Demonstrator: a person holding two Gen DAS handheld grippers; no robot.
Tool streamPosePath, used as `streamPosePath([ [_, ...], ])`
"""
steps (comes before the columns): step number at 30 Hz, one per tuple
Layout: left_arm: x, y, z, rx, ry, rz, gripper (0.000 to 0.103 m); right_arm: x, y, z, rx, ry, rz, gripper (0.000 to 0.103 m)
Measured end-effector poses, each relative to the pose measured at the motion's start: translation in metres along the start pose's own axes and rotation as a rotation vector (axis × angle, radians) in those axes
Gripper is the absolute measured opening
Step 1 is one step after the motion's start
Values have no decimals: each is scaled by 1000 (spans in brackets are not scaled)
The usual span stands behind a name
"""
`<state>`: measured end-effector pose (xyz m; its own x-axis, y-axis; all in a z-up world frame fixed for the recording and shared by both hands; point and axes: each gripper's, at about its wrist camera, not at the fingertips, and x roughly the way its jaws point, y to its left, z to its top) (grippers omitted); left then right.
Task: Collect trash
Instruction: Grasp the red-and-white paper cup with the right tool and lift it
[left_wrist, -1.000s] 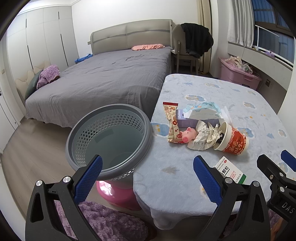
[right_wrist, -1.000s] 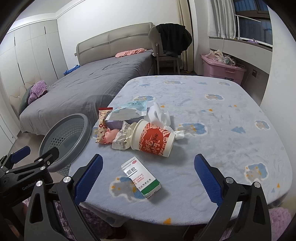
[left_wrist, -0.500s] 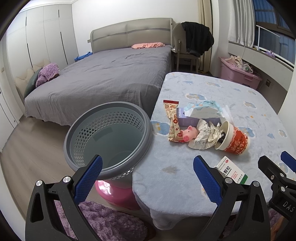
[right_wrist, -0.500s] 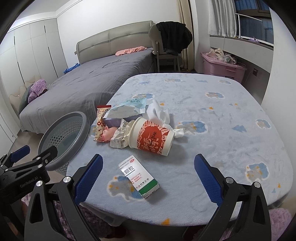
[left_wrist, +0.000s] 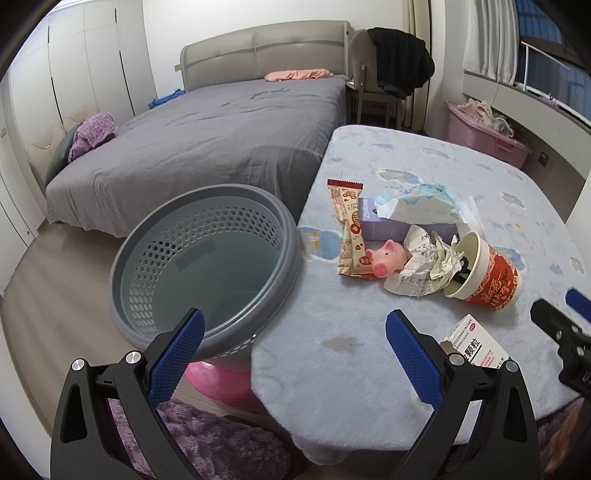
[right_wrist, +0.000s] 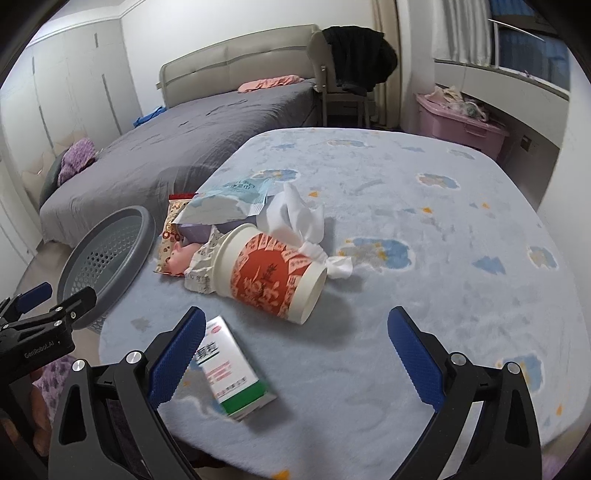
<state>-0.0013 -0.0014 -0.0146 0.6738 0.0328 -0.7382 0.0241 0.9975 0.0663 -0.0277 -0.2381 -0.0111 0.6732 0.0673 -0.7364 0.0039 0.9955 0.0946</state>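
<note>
A bed (left_wrist: 229, 122) with a grey cover is seen across the upper left of both views. A table (right_wrist: 424, 229) under a pale blue patterned cloth fills the centre and right of the frames. A grey perforated basket (left_wrist: 207, 266) is placed at the table's left edge, its rim just beside the cloth, at centre left of the left wrist view; nothing is seen inside it. A pink storage box (right_wrist: 461, 125) is noted at the upper right, under the window ledge.

The trash is clustered at mid-frame on the table. A red and white paper cup (right_wrist: 273, 277) is laid on its side, with crumpled paper (left_wrist: 424, 258) touching its open mouth. A tissue pack (left_wrist: 413, 210) is positioned behind the cup, with white tissue (right_wrist: 299, 218) drawn out beside it. A snack wrapper (left_wrist: 349, 229) is laid flat at the left of the cluster, and a small pink pig toy (left_wrist: 384, 256) is found between wrapper and paper. A white and green medicine box (right_wrist: 232, 369) is located apart from the cluster, near the table's lower edge.

The left gripper (left_wrist: 293, 354) is held released, fingers wide apart, above the gap between basket and table; nothing is grasped. The right gripper (right_wrist: 295, 356) is likewise spread wide and empty, low in the frame, with the medicine box just beside its left finger (right_wrist: 177, 354).
</note>
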Motion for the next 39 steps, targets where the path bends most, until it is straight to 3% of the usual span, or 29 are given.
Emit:
streamPosePath([
  [8, 5, -10, -7, -114, 33, 2, 97, 32, -10, 26, -177, 62, 131, 94],
  [18, -1, -38, -20, -152, 62, 51, 97, 69, 3, 43, -345, 123, 227, 94],
  [30, -5, -53, -22, -117, 62, 64, 97, 91, 18, 31, -443, 162, 213, 93],
  [33, -6, -53, -22, -116, 62, 62, 97, 92, 19, 28, -454, 168, 201, 77],
  [39, -6, -51, -22, -124, 67, 53, 97, 84, 10, 26, -410, 171, 210, 67],
])
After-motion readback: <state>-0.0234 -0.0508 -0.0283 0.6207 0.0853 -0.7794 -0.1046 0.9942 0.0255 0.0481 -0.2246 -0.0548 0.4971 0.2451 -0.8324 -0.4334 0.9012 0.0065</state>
